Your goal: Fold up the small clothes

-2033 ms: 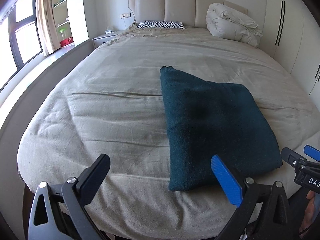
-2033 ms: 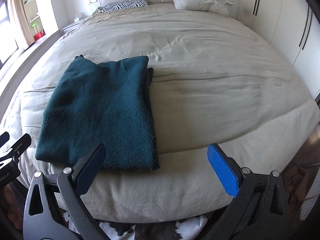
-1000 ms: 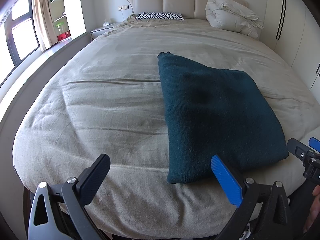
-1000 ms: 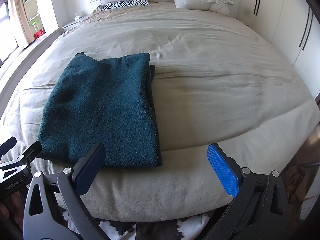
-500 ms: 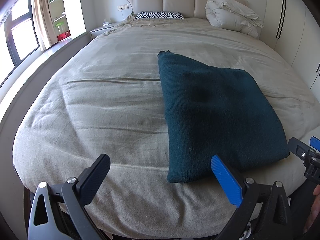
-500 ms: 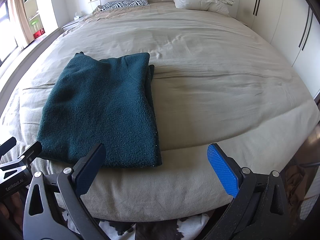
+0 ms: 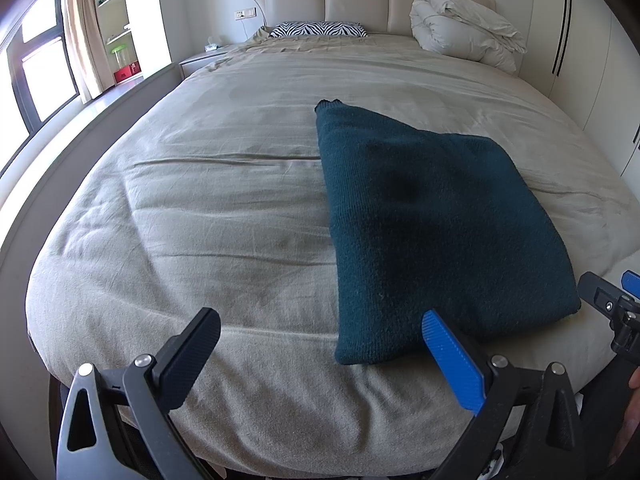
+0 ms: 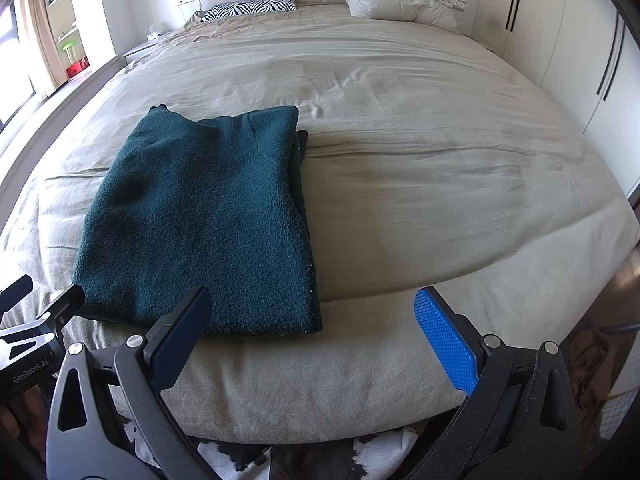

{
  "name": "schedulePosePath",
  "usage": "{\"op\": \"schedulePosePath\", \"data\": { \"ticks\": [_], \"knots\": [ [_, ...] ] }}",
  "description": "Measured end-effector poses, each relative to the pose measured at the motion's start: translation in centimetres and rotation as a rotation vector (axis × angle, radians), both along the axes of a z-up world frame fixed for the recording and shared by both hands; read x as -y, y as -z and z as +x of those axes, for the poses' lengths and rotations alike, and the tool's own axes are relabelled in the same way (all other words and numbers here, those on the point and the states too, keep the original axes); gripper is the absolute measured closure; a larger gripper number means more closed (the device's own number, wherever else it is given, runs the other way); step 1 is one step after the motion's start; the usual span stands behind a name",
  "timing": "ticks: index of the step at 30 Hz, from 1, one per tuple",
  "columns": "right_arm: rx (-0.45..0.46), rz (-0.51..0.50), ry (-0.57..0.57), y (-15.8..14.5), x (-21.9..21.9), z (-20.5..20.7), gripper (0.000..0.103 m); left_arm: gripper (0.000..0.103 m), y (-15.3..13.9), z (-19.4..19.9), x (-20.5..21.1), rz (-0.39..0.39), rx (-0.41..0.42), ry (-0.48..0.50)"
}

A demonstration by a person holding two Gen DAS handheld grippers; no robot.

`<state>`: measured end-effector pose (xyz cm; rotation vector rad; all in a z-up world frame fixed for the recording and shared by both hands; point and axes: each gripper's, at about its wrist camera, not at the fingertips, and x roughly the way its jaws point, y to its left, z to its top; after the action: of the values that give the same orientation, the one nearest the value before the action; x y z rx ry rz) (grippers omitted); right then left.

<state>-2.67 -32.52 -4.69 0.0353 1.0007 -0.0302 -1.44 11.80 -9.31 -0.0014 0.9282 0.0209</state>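
Observation:
A dark teal knitted garment [image 7: 424, 224] lies folded into a flat rectangle on the beige bed [image 7: 200, 200], near its foot edge. My left gripper [image 7: 320, 344] hovers open just off that edge, to the left of the garment's near corner, with nothing between its fingers. The same garment [image 8: 200, 220] appears at the left of the right wrist view. My right gripper [image 8: 314, 328] is open and empty beside the garment's near right corner. Each gripper shows at the edge of the other's view.
A zebra-print pillow [image 7: 318, 29] and a bundled white duvet [image 7: 460, 26] sit by the padded headboard. White wardrobe doors [image 7: 580, 40] line the right side. A window [image 7: 36, 64] and shelves stand at the left. A cowhide rug [image 8: 300, 456] lies below the bed's foot.
Both grippers moved slightly closer to the bed over the last two seconds, then held still. The garment has not moved.

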Motion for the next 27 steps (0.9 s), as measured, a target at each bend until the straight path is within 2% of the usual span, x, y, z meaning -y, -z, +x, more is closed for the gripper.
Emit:
{"op": "schedulePosePath", "data": {
  "ticks": [27],
  "knots": [
    [0.001, -0.002, 0.001, -0.06, -0.05, -0.09, 0.0, 0.0, 0.0, 0.18, -0.17, 0.001, -0.001, 0.002]
  ]
}}
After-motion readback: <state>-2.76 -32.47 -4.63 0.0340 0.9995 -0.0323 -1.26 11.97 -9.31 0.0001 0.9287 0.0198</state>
